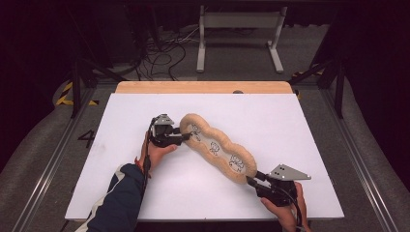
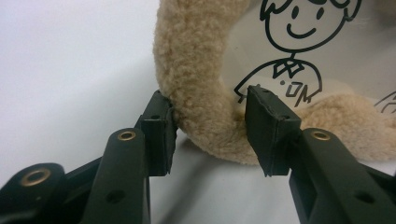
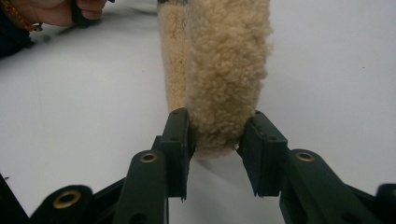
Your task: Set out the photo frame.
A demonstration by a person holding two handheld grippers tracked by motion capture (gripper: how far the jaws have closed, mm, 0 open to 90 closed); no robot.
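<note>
Both grippers, left and right, pinch opposite ends of the fleecy pouch.

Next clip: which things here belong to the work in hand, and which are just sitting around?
In the job:
- fleece-edged pouch with stick-figure drawings
- left hand-held gripper, jaws around the pouch's far end
- right hand-held gripper, jaws around its near end
- white table top it lies on

Just about:
- white stand on the floor
- floor cables
</note>
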